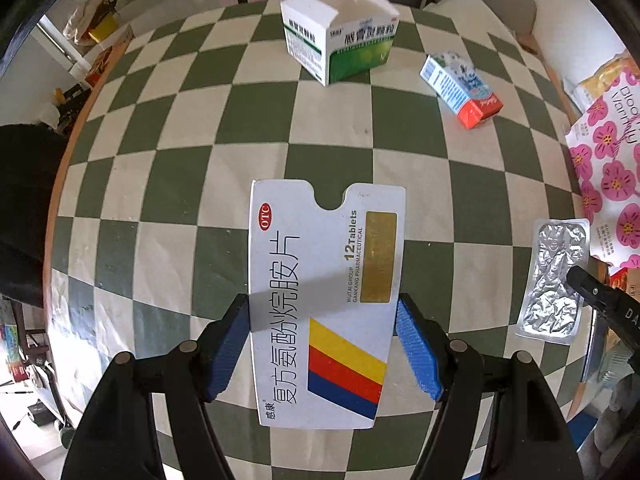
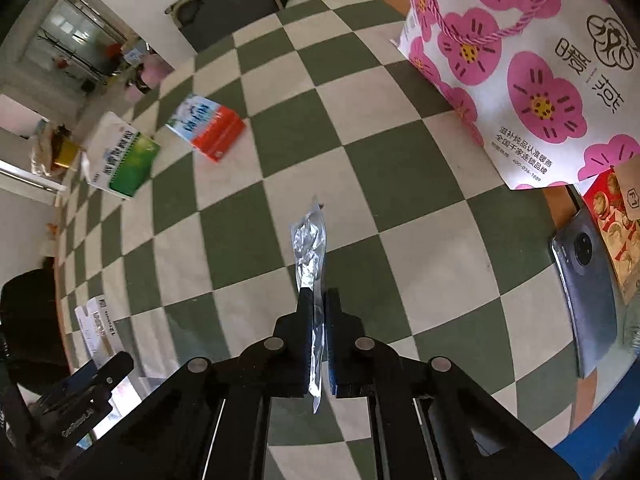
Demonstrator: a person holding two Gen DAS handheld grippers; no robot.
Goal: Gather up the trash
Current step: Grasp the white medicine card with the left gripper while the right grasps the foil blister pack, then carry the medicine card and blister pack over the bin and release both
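On the left, the left gripper [image 1: 324, 340] has its blue pads [image 1: 228, 352] pressed against the two long edges of a flat white pill box [image 1: 320, 304], jaws set wide across its width. The box sits above the checked cloth [image 1: 160, 184]. It looks like thin empty card: very light, stiff across its face but likely to bow or crush if squeezed harder, so that edge hold low on the box seems right, with gentle pressure.

Further right, the right gripper [image 2: 318, 312] has its jaws nearly shut on a foil blister sheet [image 2: 310, 240], pinched flat through its lower part, the crumpled upper part sticking out forward, edge-on to the camera. It should weigh almost nothing; it is springy, a bit slick, and its corners look sharp. A grip nearer the middle would stop it flopping.

Still on the cloth lie a green box [image 1: 340, 40] with its top open and a blue-and-red box [image 1: 460, 88]. At the far right stands a flowered paper bag [image 2: 520, 60], probably where the trash goes.
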